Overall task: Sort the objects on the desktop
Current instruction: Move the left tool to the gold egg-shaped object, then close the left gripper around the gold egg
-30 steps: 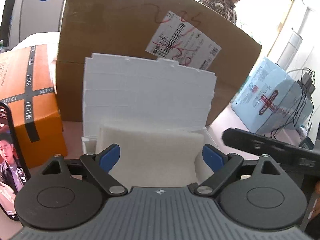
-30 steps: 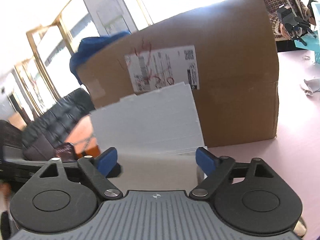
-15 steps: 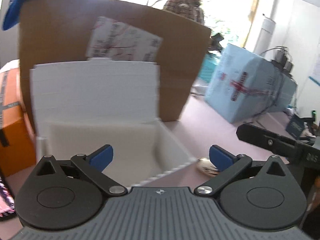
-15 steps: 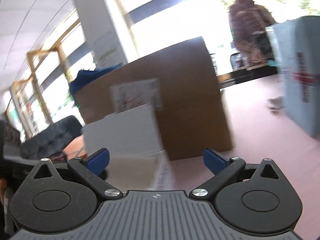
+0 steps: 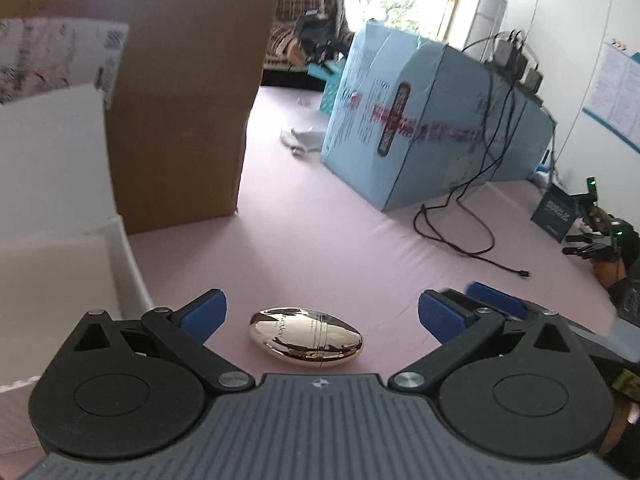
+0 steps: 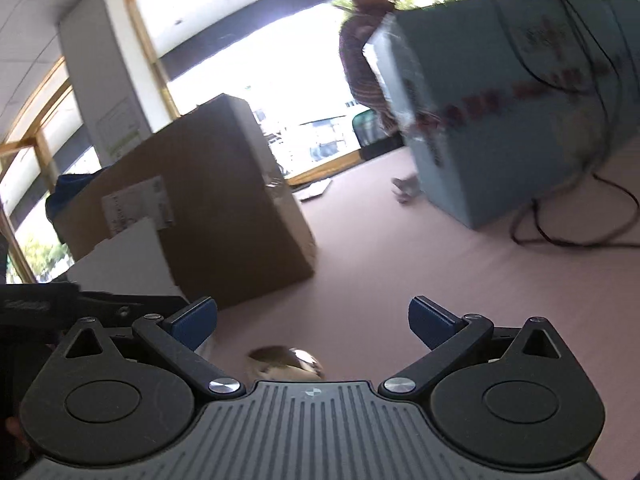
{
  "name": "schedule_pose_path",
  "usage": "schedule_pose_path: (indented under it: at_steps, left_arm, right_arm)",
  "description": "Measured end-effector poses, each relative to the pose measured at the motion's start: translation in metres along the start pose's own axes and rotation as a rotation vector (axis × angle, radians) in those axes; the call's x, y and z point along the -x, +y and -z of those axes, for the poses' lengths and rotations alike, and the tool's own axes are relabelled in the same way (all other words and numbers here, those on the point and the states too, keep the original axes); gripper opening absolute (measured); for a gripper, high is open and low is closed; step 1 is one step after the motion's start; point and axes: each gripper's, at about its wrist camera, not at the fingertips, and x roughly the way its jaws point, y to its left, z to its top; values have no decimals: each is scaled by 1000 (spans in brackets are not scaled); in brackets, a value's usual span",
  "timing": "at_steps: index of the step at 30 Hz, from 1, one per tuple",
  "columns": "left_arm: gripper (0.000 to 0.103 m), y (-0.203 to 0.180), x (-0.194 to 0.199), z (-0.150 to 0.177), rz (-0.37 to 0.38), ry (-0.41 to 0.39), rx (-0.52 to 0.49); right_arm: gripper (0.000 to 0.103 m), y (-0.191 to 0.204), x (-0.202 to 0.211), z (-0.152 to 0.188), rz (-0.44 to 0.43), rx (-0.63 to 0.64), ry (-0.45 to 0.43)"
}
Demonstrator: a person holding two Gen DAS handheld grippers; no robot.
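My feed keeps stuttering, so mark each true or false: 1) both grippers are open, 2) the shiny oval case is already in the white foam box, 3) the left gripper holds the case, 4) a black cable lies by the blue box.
1) True: left gripper and right gripper are both open.
2) False: the shiny oval case lies on the pink table, beside the white foam box.
3) False: it lies untouched between the open fingers.
4) True: the black cable trails beside the blue box.

Hand-held gripper (image 5: 320, 316): blk links, blue pads (image 5: 202, 314), ribbed grey body.
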Motion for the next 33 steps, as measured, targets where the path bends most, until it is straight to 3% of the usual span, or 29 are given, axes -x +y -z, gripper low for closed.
schedule_pose_path:
  at_steps: [4, 7, 12, 14, 17, 18, 22, 28, 33]
  left_arm:
    - [103, 0, -30, -3, -32, 49, 25]
    - [103, -5, -41, -3, -97, 36, -10]
    - [103, -9, -50, -4, -125, 55, -37]
    - [103, -13, -51, -6, -83, 69, -36]
    - [103, -17, -59, -10, 61, 153, 5]
    - [103, -19, -61, -9, 63, 161, -6]
    - [103, -23, -70, -5, -49, 138, -85]
    - [103, 4, -93, -3, -70, 222, 18]
    - [103, 22, -108, -3, -29, 263, 136]
  right_arm:
    - [103, 0, 1, 6, 7, 81, 20]
    - [100, 11, -3, 14, -13, 174, 59]
    - [100, 29, -15, 28, -16, 294, 106]
    - [99, 33, -20, 32, -23, 312, 126]
    - [99, 36, -24, 38, -6, 350, 148]
    - [99, 37, -25, 39, -2, 356, 152]
    - [96, 38, -29, 42, -18, 355, 172]
    - [80, 47, -42, 52, 11, 448, 200]
    - [79, 48, -50, 51, -6, 444, 210]
